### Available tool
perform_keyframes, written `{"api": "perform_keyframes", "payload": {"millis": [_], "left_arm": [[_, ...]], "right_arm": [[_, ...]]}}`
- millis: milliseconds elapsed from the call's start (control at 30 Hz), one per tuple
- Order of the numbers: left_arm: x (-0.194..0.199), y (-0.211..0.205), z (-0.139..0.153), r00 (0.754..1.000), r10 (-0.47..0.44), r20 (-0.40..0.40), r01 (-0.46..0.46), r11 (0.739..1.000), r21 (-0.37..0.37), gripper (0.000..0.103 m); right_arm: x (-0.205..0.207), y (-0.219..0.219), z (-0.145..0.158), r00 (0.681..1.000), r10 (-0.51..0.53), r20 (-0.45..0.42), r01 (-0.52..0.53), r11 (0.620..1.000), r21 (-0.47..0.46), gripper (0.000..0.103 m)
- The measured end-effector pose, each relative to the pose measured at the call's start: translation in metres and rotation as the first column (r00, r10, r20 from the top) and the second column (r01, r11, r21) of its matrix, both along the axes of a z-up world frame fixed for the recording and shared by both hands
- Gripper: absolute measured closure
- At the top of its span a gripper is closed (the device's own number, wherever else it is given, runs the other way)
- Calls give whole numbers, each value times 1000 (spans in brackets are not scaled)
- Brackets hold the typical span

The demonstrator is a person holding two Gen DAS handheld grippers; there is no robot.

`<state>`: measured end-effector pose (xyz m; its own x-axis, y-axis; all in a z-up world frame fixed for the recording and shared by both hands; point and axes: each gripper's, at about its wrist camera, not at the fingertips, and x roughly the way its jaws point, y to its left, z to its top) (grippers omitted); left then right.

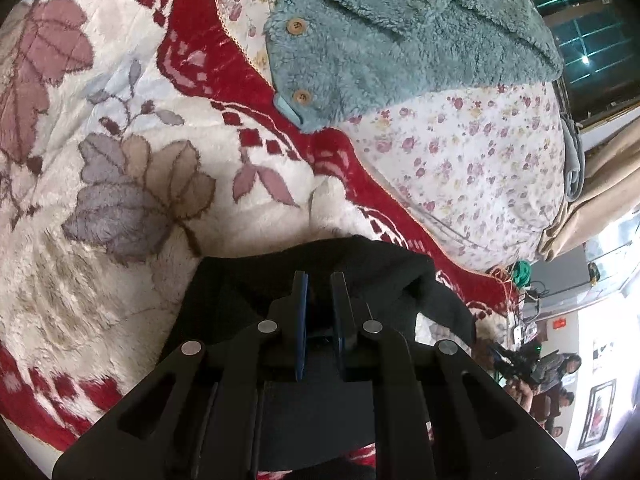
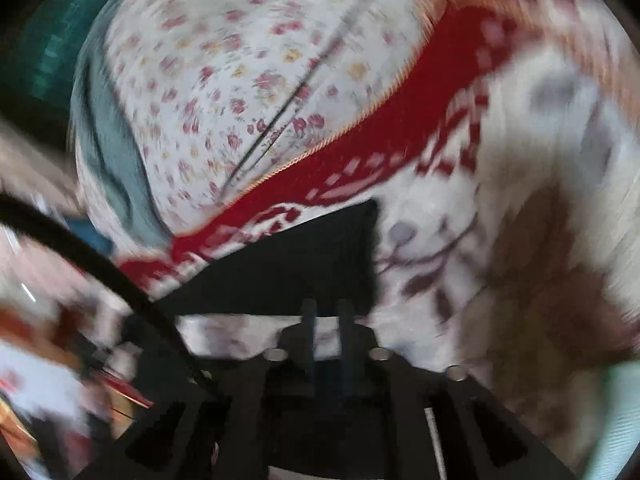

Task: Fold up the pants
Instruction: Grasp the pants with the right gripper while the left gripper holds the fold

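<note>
Through the left wrist I see my left gripper [image 1: 320, 280] closed down on the pants [image 1: 360, 268], a bunch of black cloth pinched between the pads and draped forward over the blanket [image 1: 120, 200]. The rest of the dark fabric hangs below and to the right of the fingers. A teal fleece [image 1: 400, 40] lies well apart on the floral sheet [image 1: 480, 160].

Through the right wrist everything is smeared. My right gripper [image 2: 326, 312] has its jaws a little apart, and I see blanket, not cloth, between them; I judge it holds nothing. The pants [image 2: 300, 264] lie just ahead of the tips as a flat black panel with a sharp corner.

I judge the cloth light, soft and limp: it will sag and bunch wherever it is unsupported. I would take it by an edge or corner, such as that one ahead of the right tips.
</note>
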<state>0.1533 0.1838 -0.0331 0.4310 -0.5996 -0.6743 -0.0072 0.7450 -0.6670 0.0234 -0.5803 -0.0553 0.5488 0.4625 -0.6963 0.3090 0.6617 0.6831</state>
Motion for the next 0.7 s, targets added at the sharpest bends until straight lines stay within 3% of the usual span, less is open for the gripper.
{"api": "perform_keyframes", "payload": {"millis": [100,267,467,567,700], "left_arm": [[-3,-2,-3,1000,6,-1,-6,1000,15,93],[-7,-1,-13,1000,17,-9,-17,1000,17,93],[-11,-3,-19,999,38,4,-38,999,31,93],[-13,-10,-17,999,20,35,-23,996,81,93],[-12,-13,-16,998,22,51,-27,994,105,93]], "right_arm": [[8,2,-24,995,-87,-40,91,990,103,69],[13,11,-48,985,-133,-108,150,974,167,69],[10,6,-57,981,-167,-97,185,958,220,69],[1,5,-50,981,-182,-69,193,954,231,69],[-2,5,-58,976,-177,-127,204,946,252,69]]}}
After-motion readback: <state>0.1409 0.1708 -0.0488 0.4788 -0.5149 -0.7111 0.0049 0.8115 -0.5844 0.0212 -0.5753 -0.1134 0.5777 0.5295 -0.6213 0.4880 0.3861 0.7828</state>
